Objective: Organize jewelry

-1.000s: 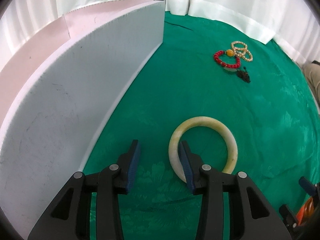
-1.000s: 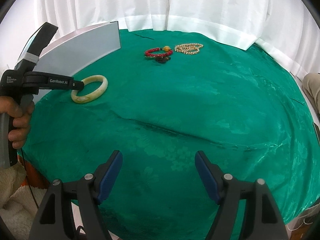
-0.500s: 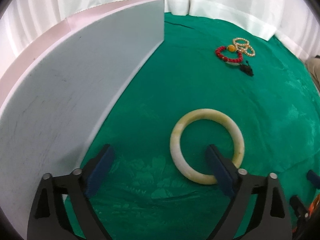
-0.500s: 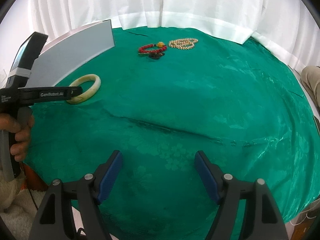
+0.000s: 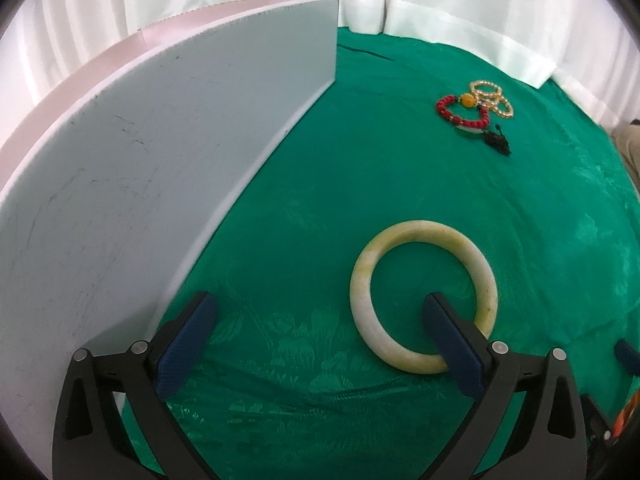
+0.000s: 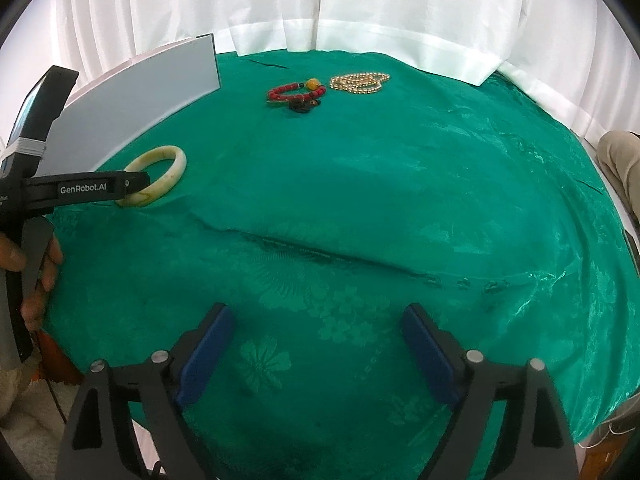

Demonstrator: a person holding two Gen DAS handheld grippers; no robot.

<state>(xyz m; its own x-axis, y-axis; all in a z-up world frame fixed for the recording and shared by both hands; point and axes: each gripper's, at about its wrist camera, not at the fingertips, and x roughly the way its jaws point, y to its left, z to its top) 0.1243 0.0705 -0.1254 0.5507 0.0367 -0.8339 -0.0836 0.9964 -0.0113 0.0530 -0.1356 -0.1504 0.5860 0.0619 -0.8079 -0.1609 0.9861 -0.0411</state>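
A pale jade bangle [image 5: 424, 296] lies flat on the green cloth; it also shows in the right wrist view [image 6: 157, 175]. My left gripper [image 5: 320, 312] is open and empty, with its right finger over the bangle's near rim and inside its ring. A red bead bracelet [image 5: 460, 114] with a dark tassel and a gold bead strand [image 5: 492, 94] lie far back right. They show in the right wrist view as the red bracelet [image 6: 296, 92] and the gold strand [image 6: 360, 82]. My right gripper [image 6: 318, 336] is open and empty over the cloth's near edge.
A grey-white board [image 5: 140, 184] stands upright along the left of the cloth. White curtains [image 6: 360, 8] hang behind. A long crease [image 6: 340, 256] runs across the green cloth [image 6: 440, 184]. A hand [image 6: 28, 264] holds the left gripper's handle at the left.
My left gripper has opened wide, from nearly shut beside the bangle's left rim to fully open. The bangle stays on the cloth. My right gripper has hardly moved.
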